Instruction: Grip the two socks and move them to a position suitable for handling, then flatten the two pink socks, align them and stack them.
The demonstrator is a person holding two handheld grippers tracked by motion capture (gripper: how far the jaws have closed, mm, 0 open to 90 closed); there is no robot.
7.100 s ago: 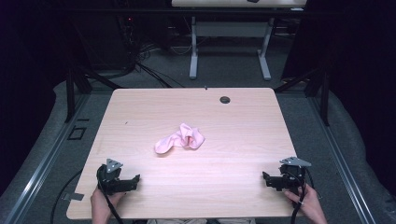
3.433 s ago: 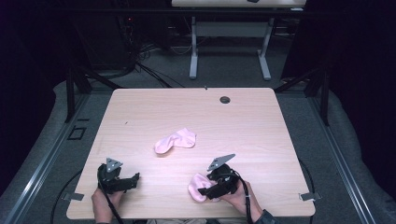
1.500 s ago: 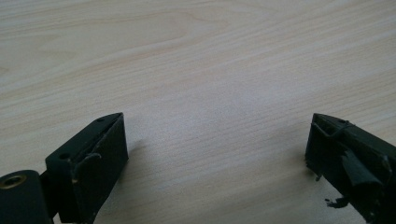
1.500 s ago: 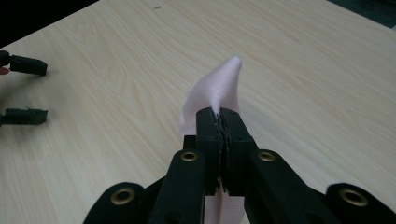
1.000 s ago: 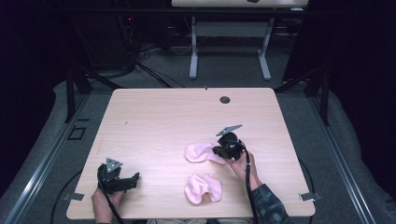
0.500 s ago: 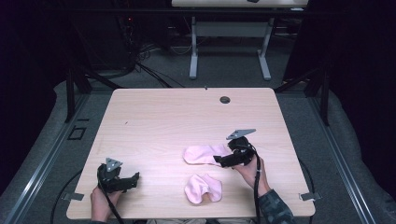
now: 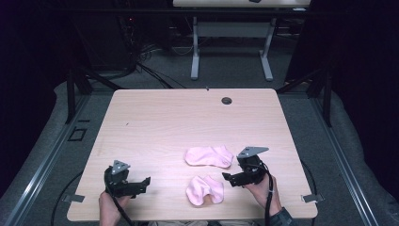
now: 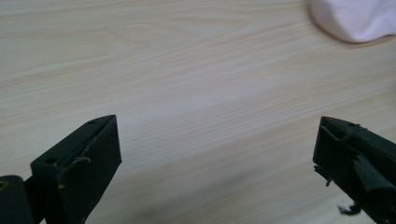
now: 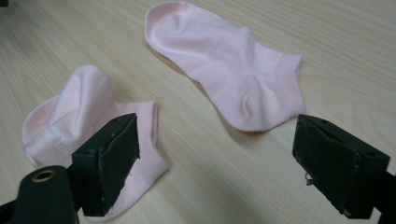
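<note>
The flat sock (image 7: 209, 156) lies spread on the worktop (image 7: 155, 122), long axis running left to right, cuff end toward the right gripper (image 7: 235, 178). The crumpled sock (image 7: 204, 189) lies just nearer the person than the flat sock, apart from it. In the right gripper view, both socks lie ahead of the jaws, which stand wide apart and hold nothing. The right gripper is the nearer to the flat sock. The left gripper (image 7: 139, 184) rests well left of the flat sock, jaws wide apart and empty.

Two socks (image 7: 209, 156) apart on table (image 7: 155, 127)
</note>
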